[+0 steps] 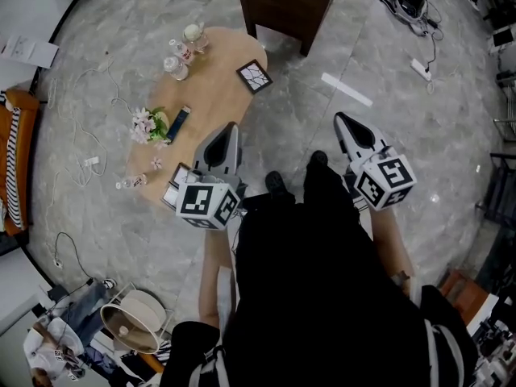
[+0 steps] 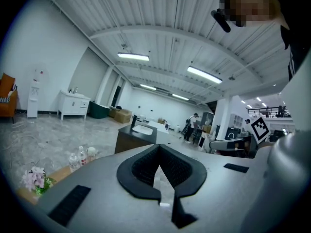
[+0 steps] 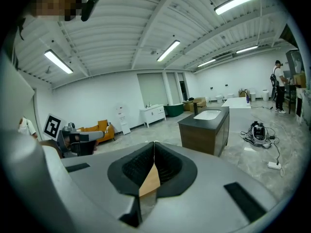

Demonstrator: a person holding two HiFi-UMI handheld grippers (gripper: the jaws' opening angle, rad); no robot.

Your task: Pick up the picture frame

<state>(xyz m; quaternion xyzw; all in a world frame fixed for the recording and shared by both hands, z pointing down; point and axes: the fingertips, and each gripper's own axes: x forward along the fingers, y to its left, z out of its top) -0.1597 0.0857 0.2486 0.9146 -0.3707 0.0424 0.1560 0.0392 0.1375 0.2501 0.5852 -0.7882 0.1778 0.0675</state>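
- Fingers pressed together and holding nothing on both the left gripper [image 1: 228, 129] and the right gripper [image 1: 340, 118], each held low and nearly level at the near side of the desk [image 1: 211, 97].
- The left gripper hangs over the desk's near end; the right gripper stands off the desk's right side, above bare floor.
- The picture frame [image 1: 254, 76] lies flat at the desk's far right edge, a roughly square, dark-bordered panel turned cornerwise to that edge, so no long axis stands out.
- The frame sits ahead of the left fingers and a little to their right, well apart from both grippers; the left looks the nearer, and either would have to open before closing on an edge.
- Flowers [image 1: 149, 125] and bottles [image 1: 179, 55] occupy the desk's left side, clear of the frame.
- A dark cabinet [image 1: 284, 2] stands just beyond the desk's far end.
- Only the head view shows the frame. The left gripper view [image 2: 159, 147] catches the flowers [image 2: 35, 178] and bottles [image 2: 80, 158] but its own body hides the frame; the right gripper view [image 3: 154, 143] shows just a wood-coloured sliver of desk [image 3: 150, 181] and the cabinet [image 3: 206, 130].
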